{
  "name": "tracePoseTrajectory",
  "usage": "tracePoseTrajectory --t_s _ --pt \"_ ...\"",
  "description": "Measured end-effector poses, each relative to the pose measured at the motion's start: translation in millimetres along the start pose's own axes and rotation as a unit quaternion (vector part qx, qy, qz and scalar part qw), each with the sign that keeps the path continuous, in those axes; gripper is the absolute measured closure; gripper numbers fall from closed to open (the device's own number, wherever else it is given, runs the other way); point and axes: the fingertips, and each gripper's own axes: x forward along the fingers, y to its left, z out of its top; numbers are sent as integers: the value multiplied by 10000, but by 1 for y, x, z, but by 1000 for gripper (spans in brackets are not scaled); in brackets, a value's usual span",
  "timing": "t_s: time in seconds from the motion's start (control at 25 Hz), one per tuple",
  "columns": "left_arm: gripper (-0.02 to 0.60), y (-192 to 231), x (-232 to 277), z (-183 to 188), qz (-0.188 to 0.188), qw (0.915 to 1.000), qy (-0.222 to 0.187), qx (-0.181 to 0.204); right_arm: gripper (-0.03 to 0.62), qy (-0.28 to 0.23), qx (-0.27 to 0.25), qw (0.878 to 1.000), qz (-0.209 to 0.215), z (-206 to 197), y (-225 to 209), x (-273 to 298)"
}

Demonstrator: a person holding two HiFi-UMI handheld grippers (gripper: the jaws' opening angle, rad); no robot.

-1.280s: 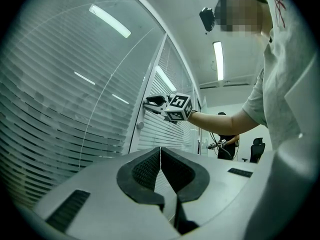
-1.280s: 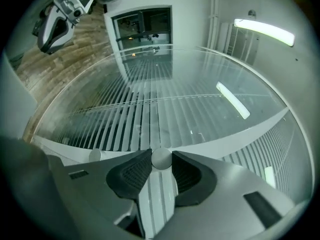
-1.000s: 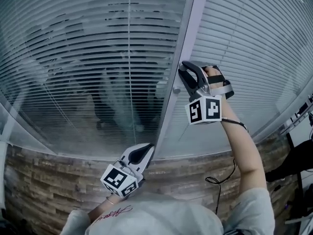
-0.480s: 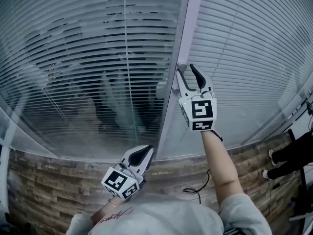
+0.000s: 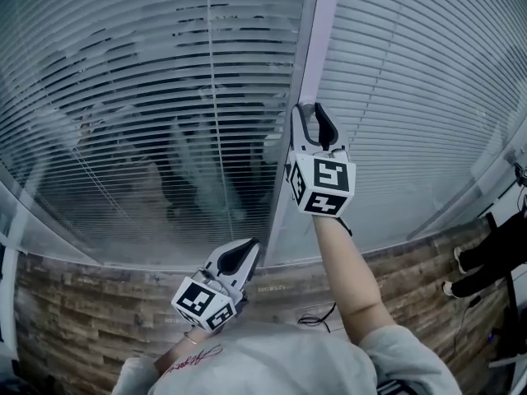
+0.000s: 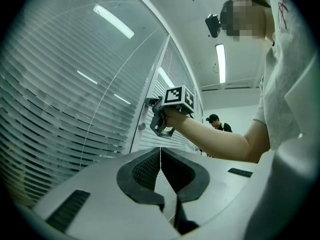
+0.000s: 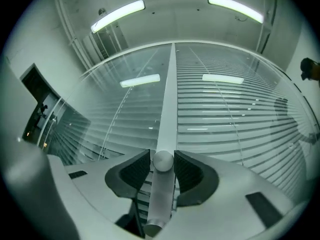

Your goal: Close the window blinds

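Horizontal blinds hang behind two glass panes, with see-through slats on the left (image 5: 148, 97) and whiter, flatter slats on the right (image 5: 412, 81). Between the panes runs a pale frame post (image 5: 317, 23). A small round metal knob (image 7: 163, 160) sticks out of that post. My right gripper (image 5: 310, 113) is raised to the post, its jaws wide apart on either side of the knob; I see no pad pressing on it. In the left gripper view the right gripper (image 6: 154, 115) is seen side-on against the post. My left gripper (image 5: 240, 257) hangs low near my body, shut and empty.
A second small knob (image 6: 142, 126) sits on the post just below the right gripper. Under the glass runs a brick-patterned low wall (image 5: 82, 319). A person in dark clothes (image 5: 494, 262) stands at the right, beyond my right arm. A thin cable (image 5: 317, 315) dangles beneath my forearm.
My right gripper has turned from tilted to the right to upright on the post and moved slightly left. The left gripper has stayed where it was.
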Motion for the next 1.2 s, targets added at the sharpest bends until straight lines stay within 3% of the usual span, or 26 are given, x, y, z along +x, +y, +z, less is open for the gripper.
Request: tracePoseTrajectory --t_s 0.12,0.32,0.72,1.2 --pt "563 -1 3 5 -28 10000 17 -57 457 -103 235 9995 -163 5 -4 2" --pt "563 -1 3 4 -80 9999 8 -93 459 -214 -5 9995 -235 7 -3 2" --pt "563 -5 11 -1 -153 9996 79 -205 461 39 -1750 9842 248 5 3 7" --pt "563 -11 12 -3 -193 9994 80 -259 461 218 -3823 9215 645 1 8 7"
